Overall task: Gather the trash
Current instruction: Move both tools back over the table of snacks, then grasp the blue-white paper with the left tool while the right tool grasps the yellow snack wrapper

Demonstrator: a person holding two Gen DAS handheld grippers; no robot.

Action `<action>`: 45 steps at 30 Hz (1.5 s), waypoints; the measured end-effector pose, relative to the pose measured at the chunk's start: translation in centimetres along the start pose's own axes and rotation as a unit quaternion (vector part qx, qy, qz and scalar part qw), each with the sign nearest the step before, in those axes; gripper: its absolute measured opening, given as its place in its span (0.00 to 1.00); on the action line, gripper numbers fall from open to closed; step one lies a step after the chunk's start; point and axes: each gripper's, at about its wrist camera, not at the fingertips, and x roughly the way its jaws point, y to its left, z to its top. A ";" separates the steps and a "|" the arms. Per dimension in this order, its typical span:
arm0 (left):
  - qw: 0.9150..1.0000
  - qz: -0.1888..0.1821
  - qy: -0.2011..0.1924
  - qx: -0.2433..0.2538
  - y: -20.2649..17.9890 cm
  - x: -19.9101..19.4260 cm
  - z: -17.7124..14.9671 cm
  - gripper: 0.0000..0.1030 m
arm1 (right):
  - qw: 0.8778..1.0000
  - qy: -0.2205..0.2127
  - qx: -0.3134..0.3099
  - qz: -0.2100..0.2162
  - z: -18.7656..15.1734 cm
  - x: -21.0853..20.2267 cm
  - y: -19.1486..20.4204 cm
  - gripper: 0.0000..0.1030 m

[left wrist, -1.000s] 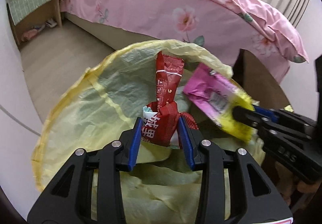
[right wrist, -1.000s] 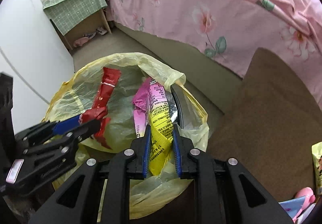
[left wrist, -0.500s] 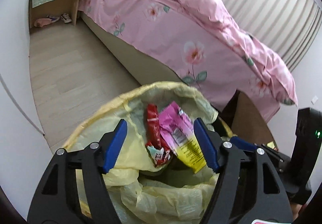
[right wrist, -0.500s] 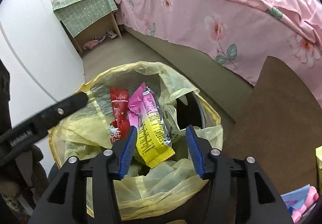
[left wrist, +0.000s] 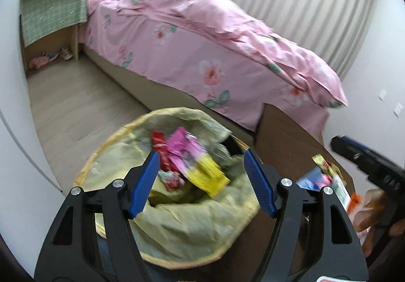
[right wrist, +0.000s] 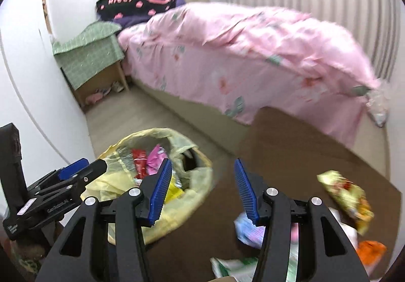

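Above the bag rim [left wrist: 141,118], both hand-held grippers apparently hang empty.

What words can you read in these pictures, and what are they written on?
"KITTY" in pink letters: on the black blanket at the head of the bed; in the left wrist view it is too blurred to read.
White lettering on the left gripper: too blurred to read.
Print on the red wrapper and the pink and yellow wrapper in the bin bag: blurred, unreadable.
Wrappers on the table: unreadable.
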 end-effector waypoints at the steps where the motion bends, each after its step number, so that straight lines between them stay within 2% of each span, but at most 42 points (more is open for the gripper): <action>1: 1.000 -0.004 0.000 0.010 -0.8 -0.3 -0.3 0.63 | 1.000 -0.007 0.001 -0.006 -0.6 -1.1 -0.5 0.52; 5: 0.997 -0.036 -0.001 0.070 -5.4 -2.0 -2.2 0.63 | 0.998 -0.041 0.009 -0.047 -4.3 -6.7 -3.6 0.53; 10: 0.987 -0.072 0.004 0.143 -11.0 -3.0 -4.5 0.63 | 0.993 -0.044 0.039 -0.103 -9.3 -11.2 -7.8 0.54; 13: 0.980 -0.092 0.011 0.175 -13.7 -3.3 -5.7 0.63 | 0.991 -0.048 0.053 -0.117 -12.0 -13.6 -10.0 0.61; 17: 0.970 -0.131 0.040 0.198 -16.1 -2.9 -7.5 0.63 | 0.986 -0.046 0.086 -0.135 -15.5 -16.4 -13.2 0.61; 22: 0.962 -0.157 0.062 0.215 -17.4 -2.5 -9.1 0.63 | 0.981 -0.019 0.115 -0.152 -20.0 -17.8 -15.4 0.61; 28: 0.960 -0.159 0.071 0.218 -17.6 -1.9 -9.9 0.63 | 0.977 0.032 0.165 -0.133 -24.4 -15.0 -15.8 0.61; 32: 0.962 -0.157 0.061 0.215 -16.4 -1.0 -8.8 0.63 | 0.975 0.027 0.164 -0.150 -24.8 -13.5 -14.7 0.60; 36: 0.965 -0.160 0.052 0.203 -15.3 1.3 -6.2 0.63 | 0.976 0.008 0.149 -0.156 -23.6 -13.0 -14.0 0.60; 41: 0.960 -0.192 0.091 0.182 -16.6 5.9 -4.1 0.63 | 0.979 -0.009 0.135 -0.152 -21.5 -12.2 -13.6 0.60; 45: 0.965 -0.146 0.138 0.168 -17.8 10.7 -4.3 0.62 | 0.983 -0.023 0.091 -0.158 -18.5 -12.0 -13.3 0.60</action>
